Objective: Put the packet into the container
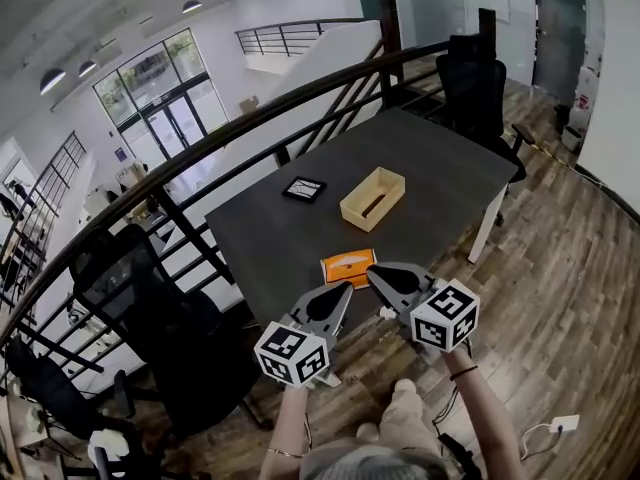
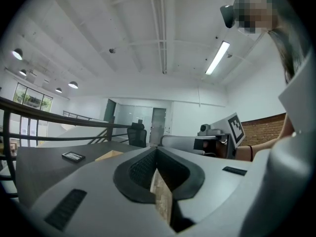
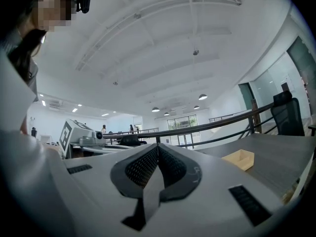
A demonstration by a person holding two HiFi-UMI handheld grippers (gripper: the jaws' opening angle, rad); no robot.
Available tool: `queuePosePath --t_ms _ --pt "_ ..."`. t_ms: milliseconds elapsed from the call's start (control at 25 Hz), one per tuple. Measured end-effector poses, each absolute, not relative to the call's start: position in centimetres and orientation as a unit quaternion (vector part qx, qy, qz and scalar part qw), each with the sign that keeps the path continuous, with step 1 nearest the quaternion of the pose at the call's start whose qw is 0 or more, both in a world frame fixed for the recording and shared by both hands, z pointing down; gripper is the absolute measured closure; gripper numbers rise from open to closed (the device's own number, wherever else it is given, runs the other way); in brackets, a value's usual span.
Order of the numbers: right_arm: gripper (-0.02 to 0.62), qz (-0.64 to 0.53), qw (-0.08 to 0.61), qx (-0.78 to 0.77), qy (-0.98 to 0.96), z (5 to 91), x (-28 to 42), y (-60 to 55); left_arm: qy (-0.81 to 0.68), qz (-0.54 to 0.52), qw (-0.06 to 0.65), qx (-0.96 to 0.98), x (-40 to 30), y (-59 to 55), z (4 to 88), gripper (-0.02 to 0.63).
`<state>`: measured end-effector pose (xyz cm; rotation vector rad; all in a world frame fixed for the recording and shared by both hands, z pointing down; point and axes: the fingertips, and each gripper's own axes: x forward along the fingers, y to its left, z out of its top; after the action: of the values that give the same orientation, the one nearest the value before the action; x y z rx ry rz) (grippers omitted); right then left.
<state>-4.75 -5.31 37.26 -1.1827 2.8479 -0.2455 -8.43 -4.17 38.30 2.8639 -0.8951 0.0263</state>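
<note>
My left gripper (image 1: 343, 290) and right gripper (image 1: 373, 274) both have their jaws pressed together with nothing between them. The orange packet (image 1: 347, 267) lies flat on the table (image 1: 280, 238) just ahead of their tips, between the two. The open container (image 1: 373, 199) sits farther ahead, beyond the packet.

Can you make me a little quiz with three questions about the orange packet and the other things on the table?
1. True or false: the orange packet is already inside the tan container.
2. Which lies nearest the left hand-held gripper and the right hand-held gripper? A) the packet B) the container C) the black card
3. Fill the gap: both hand-held grippers' jaws are ____.

Key: 1 false, it lies on the table, outside the container. 2 A. 3 shut, holding nothing.
</note>
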Motion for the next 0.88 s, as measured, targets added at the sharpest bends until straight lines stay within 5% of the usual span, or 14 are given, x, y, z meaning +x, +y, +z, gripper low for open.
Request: queuePosePath --t_ms 880 --pt "0.583 -0.072 -0.099 -0.227 0.966 42.8 -3.2 -19.7 -0.438 -0.002 0.102 0.893 -8.0 -16.7 40.5 0.598"
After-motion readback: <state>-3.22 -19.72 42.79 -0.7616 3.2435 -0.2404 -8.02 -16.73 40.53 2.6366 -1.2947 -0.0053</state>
